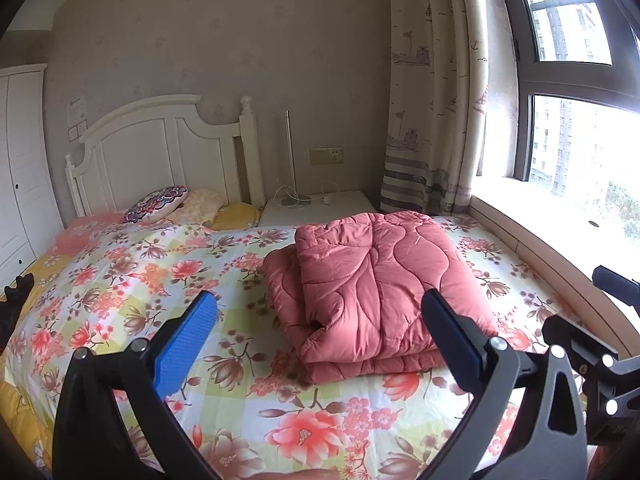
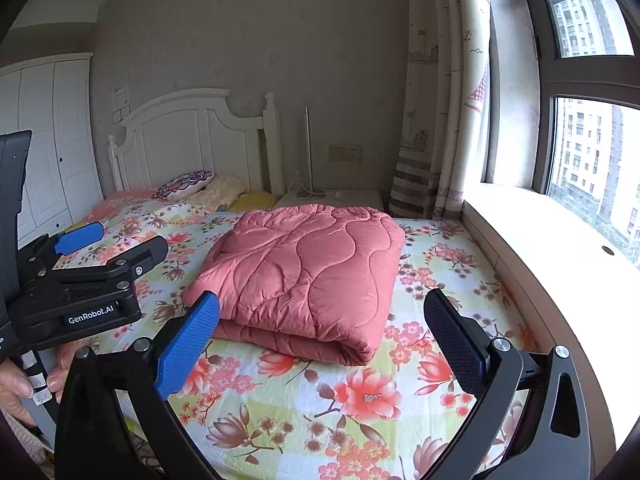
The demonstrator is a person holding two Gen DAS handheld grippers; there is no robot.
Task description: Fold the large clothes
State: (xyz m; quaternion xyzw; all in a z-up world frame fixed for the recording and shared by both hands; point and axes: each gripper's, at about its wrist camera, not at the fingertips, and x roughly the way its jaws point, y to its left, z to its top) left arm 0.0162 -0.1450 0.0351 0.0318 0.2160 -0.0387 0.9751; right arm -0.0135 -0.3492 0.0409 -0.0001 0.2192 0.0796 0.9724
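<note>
Looks like the fold is done — pink quilt (image 1: 372,288) sits as a squared stack on the bed (image 1: 248,392), nearer the window side. Left tongs (image 1: 320,340) and right tongs (image 2: 324,344) both spread wide, holding nothing, hovering short of the stack's near edge. Next, if anything: tidy the loose lower layer — needs a low, flat approach.

The bed (image 1: 120,280) is wearing a floral sheet (image 1: 312,412). A folded pink quilt (image 1: 372,284) is lying on it toward the window side. Up by the white headboard (image 1: 160,152), a patterned cushion (image 1: 156,204) is leaning against a cream pillow (image 1: 200,204), a yellow pillow (image 1: 236,216) beside them.
</note>
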